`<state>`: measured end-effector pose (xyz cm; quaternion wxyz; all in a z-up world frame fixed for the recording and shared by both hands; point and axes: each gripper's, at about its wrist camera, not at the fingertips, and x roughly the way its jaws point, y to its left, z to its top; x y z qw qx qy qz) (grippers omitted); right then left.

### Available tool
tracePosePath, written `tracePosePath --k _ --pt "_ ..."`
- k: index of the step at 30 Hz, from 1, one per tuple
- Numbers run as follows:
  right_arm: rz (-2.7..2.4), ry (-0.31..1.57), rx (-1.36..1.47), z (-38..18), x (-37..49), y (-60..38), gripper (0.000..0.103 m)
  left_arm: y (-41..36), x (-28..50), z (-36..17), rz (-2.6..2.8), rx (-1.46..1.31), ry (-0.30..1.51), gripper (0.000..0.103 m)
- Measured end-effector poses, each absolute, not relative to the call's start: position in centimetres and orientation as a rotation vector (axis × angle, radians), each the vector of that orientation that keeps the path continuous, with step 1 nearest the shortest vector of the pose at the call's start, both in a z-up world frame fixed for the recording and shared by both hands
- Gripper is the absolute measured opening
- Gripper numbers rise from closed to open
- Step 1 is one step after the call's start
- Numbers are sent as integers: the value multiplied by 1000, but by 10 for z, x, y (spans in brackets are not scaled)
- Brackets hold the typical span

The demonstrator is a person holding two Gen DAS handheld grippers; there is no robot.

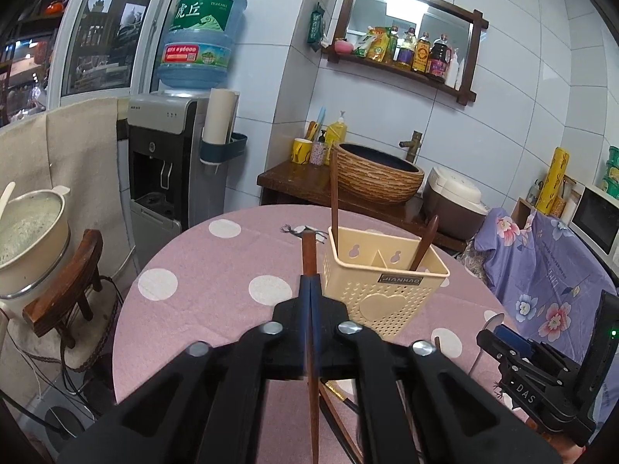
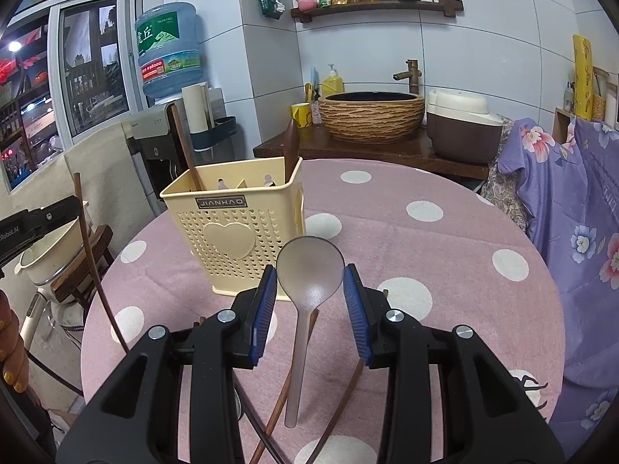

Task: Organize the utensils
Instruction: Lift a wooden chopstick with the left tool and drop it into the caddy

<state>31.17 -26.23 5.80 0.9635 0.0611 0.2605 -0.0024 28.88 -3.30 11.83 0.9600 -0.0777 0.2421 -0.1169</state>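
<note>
The left gripper [image 1: 309, 290] had its fingers clamped on a slim brown wooden chopstick [image 1: 309, 249], just beside the cream perforated plastic utensil holder [image 2: 236, 232] (two wooden utensils stood inside). The right gripper's [image 2: 309, 290] fingers gripped a translucent grey plastic spoon [image 2: 309, 266] above the pink polka-dot bench [image 2: 445, 239].

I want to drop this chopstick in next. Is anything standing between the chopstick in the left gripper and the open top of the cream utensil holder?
Nothing visible blocks it. The left gripper holds the chopstick just left of the utensil holder. Two wooden utensils already stand inside, a tall chopstick at the back left corner and a spoon handle on the right, leaving open room.
</note>
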Motion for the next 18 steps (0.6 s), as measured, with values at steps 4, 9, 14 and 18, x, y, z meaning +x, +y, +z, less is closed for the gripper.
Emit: tracePosePath --k 4,9,14,18 --pt "8 523 122 64 315 -260 36 -35 289 128 -245 -143 464 1" --pt "6 529 124 63 318 -260 36 -31 296 124 -232 -158 483 1" --pt "-1 545 135 57 318 -265 36 -26 320 101 -200 -164 577 2" --pt "-6 554 146 54 316 -269 36 -26 336 75 -192 -157 665 6"
